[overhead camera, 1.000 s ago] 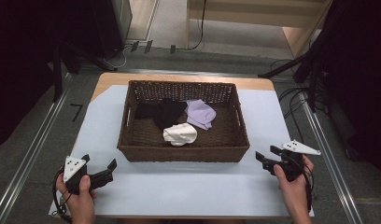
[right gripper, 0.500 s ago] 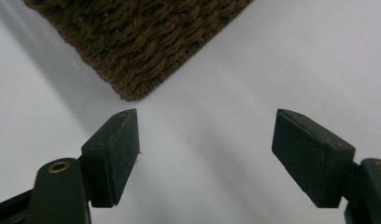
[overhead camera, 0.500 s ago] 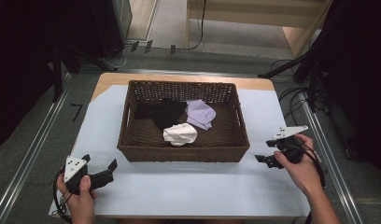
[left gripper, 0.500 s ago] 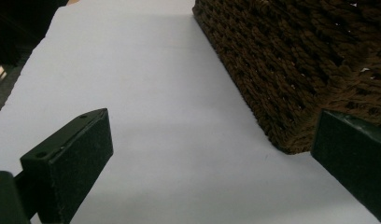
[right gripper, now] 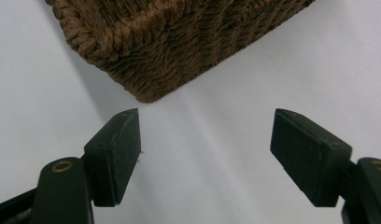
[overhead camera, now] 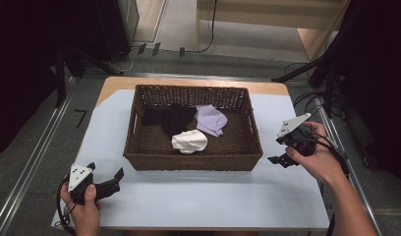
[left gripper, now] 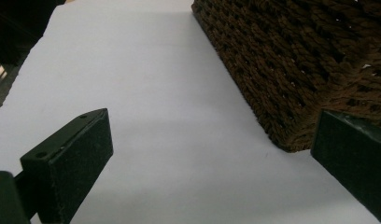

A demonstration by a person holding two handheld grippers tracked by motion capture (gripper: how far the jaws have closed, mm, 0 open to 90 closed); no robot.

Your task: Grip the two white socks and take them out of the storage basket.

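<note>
White worktop (overhead camera: 198,191) with a wicker basket (overhead camera: 193,160) of clothes; left gripper (overhead camera: 106,181) and right gripper (overhead camera: 282,150) both have fingers apart, holding nothing.

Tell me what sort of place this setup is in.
Probably a lab or studio set up for recording handling tasks, not a home. A table under a white sheet holds one wicker basket of balled-up socks, dark curtains hang on both sides, and cables trail over the floor behind.
</note>
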